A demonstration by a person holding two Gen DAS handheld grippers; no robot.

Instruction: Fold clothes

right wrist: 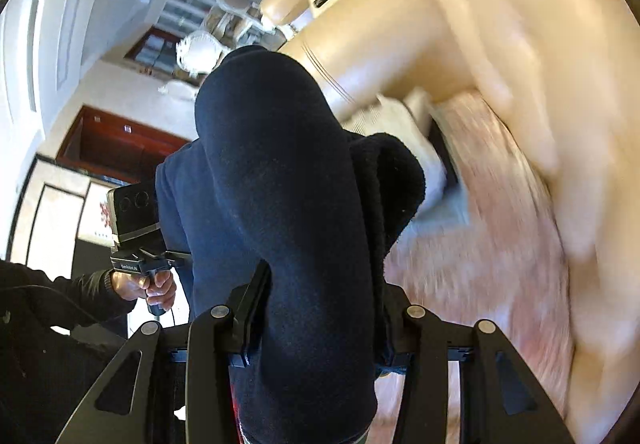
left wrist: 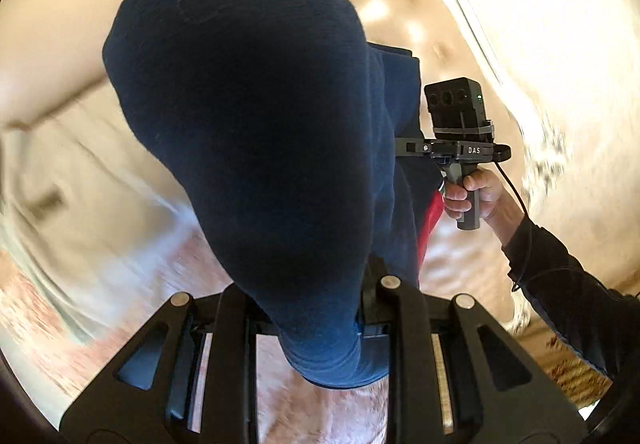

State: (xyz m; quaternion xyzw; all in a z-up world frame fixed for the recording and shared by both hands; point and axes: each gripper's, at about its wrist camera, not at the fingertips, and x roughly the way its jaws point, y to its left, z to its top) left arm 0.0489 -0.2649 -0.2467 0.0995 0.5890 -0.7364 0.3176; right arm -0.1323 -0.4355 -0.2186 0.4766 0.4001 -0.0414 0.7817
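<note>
L gripper [left wrist: 316, 308] clamped on navy garment [left wrist: 248, 116], cloth bunched btwn fingers, hanging up in air. R gripper [right wrist: 320, 324] likewise gripping same garment [right wrist: 280, 204]. Beyond: person's hand [left wrist: 476, 192] on R handle, black sleeve [left wrist: 560, 284]. Further back, beige sofa [right wrist: 500, 24], blurred.

Your surroundings: beige tufted leather sofa [left wrist: 400, 4] fills most of left wrist view, buttons catching bright glare. Pinkish patterned rug [left wrist: 48, 324] below it, blurred. In right wrist view you face white panelled wall [right wrist: 52, 24] at left, dark red-brown wooden door frame [right wrist: 116, 148] beneath it, ornate white chairs [right wrist: 200, 48] further back. Smooth beige sofa cushions [right wrist: 520, 44] take right side; pink rug [right wrist: 500, 244] runs beside them. Light strong, daylight-like; much of scene motion-blurred.
</note>
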